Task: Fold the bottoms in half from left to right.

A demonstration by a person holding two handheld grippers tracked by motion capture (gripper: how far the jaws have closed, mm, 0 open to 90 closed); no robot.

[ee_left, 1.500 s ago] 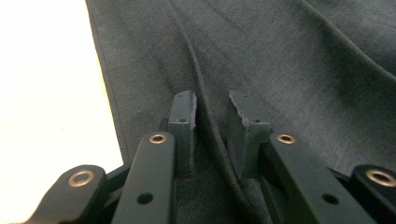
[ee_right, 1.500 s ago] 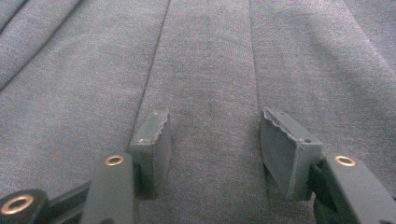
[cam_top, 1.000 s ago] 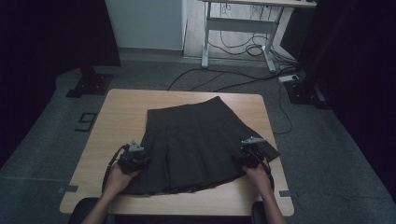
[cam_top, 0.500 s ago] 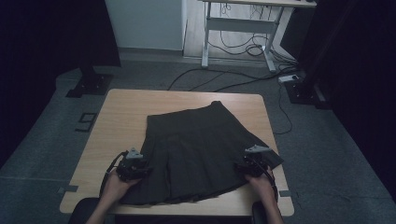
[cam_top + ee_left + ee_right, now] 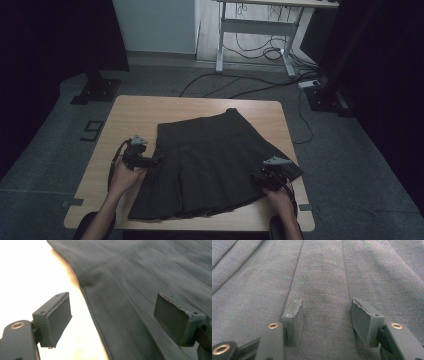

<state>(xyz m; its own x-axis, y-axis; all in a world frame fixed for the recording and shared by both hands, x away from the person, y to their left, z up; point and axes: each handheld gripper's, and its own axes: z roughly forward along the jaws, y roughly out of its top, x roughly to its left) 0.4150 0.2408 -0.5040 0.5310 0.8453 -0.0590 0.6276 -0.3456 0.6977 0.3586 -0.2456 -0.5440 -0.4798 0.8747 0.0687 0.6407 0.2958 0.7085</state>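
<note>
A dark pleated skirt (image 5: 210, 160) lies flat on the wooden table (image 5: 150, 107), waist far, hem toward the near edge. My left gripper (image 5: 154, 161) hovers at the skirt's left edge. In the left gripper view its jaws have just been opening and stand wide, with the skirt's edge (image 5: 150, 277) and bare table (image 5: 30, 277) below them; nothing is pinched in my left gripper (image 5: 112, 317). My right gripper (image 5: 256, 180) rests at the skirt's right side near the hem. In the right gripper view my right gripper (image 5: 327, 317) is part-open over the flat pleats (image 5: 319, 270), gripping no cloth.
Grey carpet surrounds the table. A white desk frame (image 5: 255, 30) with loose cables (image 5: 235, 85) stands beyond the far edge. A black stand base (image 5: 95, 90) sits at the far left. Bare wood shows on the table's left and far sides.
Both hands drew toward the near edge, and the skirt's hem came with them. The left gripper has since moved away from the near edge, up along the skirt's left side. The right gripper stays.
</note>
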